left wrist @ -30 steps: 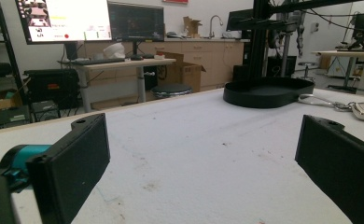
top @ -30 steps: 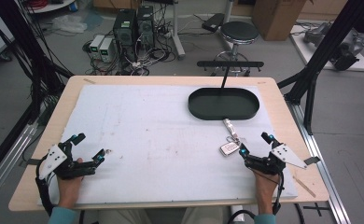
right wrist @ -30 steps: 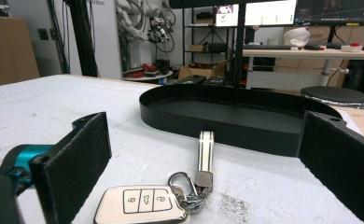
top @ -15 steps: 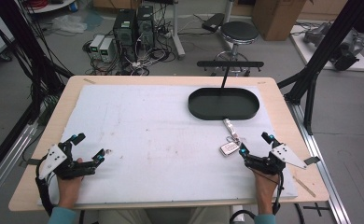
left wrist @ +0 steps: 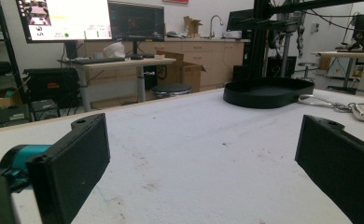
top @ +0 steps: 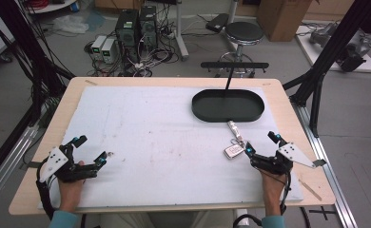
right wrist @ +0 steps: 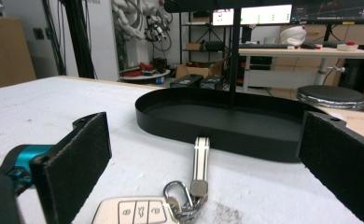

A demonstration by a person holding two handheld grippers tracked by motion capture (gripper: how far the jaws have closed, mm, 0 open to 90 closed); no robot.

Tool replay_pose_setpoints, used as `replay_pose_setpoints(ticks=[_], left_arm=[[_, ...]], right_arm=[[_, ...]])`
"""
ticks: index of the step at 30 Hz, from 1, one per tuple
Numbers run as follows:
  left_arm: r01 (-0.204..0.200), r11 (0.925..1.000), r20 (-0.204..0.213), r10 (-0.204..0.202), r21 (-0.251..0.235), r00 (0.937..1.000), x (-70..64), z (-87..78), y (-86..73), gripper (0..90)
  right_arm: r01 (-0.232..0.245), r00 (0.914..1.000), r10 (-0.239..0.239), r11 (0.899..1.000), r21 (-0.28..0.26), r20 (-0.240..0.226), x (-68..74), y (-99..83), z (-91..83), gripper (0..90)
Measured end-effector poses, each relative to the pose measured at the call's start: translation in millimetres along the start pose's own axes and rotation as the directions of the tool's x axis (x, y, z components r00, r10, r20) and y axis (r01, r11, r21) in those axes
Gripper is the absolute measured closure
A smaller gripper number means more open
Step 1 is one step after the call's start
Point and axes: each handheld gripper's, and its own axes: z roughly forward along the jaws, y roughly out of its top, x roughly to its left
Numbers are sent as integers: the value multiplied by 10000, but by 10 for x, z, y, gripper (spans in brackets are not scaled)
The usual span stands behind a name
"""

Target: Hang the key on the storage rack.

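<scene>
Car key fob (right wrist: 132, 211) lies flat on the white mat (top: 150, 133), just in front of the right gripper (top: 261, 146) — jaws spread wide, framing it, likely lined up for a pick. Its ring and strap (right wrist: 199, 158) run toward the black oval tray (top: 227, 105), strap end touching or nearly touching the wall; contact unclear. Left gripper (top: 92, 151) rests at the near left corner, jaws spread, holding nothing — presumably parked. Fob's lower edge is cut off in the right gripper view.
</scene>
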Motion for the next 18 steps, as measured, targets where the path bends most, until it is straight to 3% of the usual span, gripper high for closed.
replay_pose_setpoints(ticks=[10,18], left_arm=[[-5,10000,3,5,0,10000,0,0,0,34],[8,10000,12,-8,-7,10000,1,0,0,34]], right_arm=[[416,9990,-406,9977,537,-184,-8,395,35,26],[609,9980,-573,9859,1559,-272,-62,665,153,26]])
